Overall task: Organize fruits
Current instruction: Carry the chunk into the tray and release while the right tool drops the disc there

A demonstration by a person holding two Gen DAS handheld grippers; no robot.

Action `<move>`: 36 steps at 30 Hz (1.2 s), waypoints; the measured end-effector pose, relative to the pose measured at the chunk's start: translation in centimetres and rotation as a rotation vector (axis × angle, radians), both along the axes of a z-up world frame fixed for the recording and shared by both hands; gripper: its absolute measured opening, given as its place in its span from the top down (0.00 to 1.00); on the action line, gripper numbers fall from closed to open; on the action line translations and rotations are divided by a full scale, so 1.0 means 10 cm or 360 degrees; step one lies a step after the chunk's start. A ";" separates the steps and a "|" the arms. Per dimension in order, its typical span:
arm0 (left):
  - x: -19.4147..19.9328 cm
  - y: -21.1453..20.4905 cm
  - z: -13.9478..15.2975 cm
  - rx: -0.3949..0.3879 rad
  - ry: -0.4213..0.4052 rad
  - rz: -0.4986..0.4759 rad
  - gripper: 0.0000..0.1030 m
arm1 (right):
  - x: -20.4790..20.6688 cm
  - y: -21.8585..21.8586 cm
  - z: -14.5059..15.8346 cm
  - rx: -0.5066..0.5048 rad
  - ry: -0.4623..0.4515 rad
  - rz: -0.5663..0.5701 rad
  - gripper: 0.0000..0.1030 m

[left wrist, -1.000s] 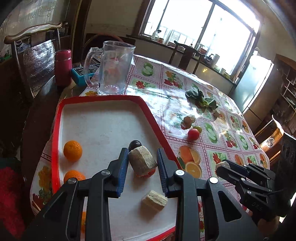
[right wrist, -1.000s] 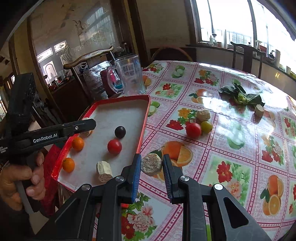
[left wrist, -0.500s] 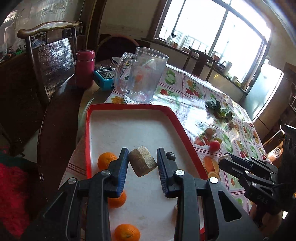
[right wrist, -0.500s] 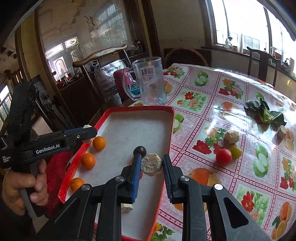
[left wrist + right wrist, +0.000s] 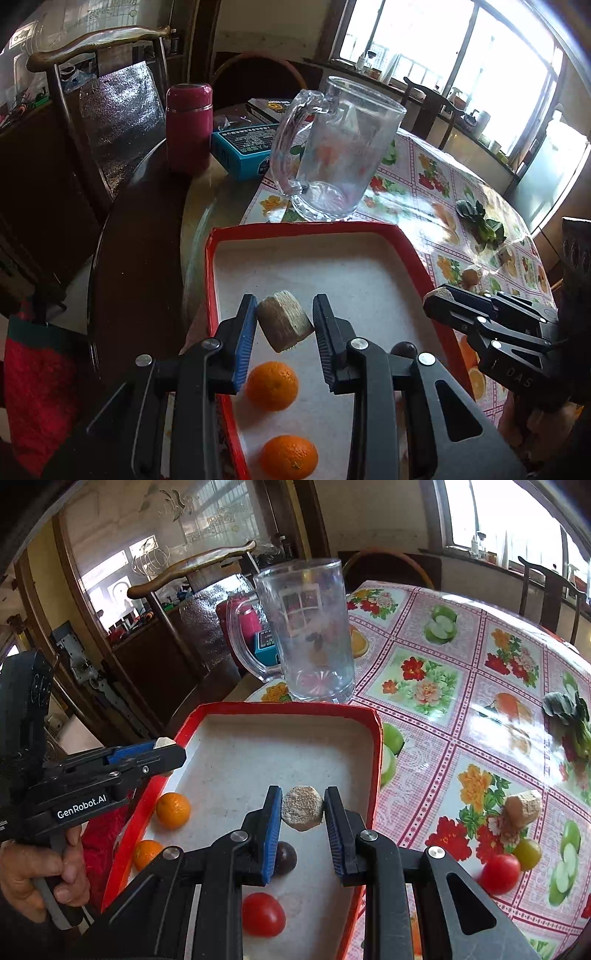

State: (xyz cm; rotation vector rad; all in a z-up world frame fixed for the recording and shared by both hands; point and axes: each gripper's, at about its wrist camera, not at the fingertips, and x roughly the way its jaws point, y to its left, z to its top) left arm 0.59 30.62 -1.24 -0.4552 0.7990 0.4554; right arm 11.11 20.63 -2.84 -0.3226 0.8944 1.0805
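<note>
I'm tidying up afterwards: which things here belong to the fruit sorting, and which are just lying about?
Belongs: red tray, oranges, red tomato, dark plum, tan chunks in both grippers.
Lying about: glass mug, maroon flask, blue box, leafy greens.

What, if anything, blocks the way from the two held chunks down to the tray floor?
Little does. The far tray floor is bare. Under the left gripper sits an orange; under the right gripper a dark plum.

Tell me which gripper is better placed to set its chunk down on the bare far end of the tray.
Left, by a little. The left gripper holds its chunk over bare tray. The right gripper has its chunk nearer the plum and tomato.
</note>
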 end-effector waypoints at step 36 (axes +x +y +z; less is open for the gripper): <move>0.08 -0.37 0.06 0.0050 0.0087 -0.0075 0.42 | 0.04 -0.88 0.24 0.0059 -0.0019 -0.0089 0.64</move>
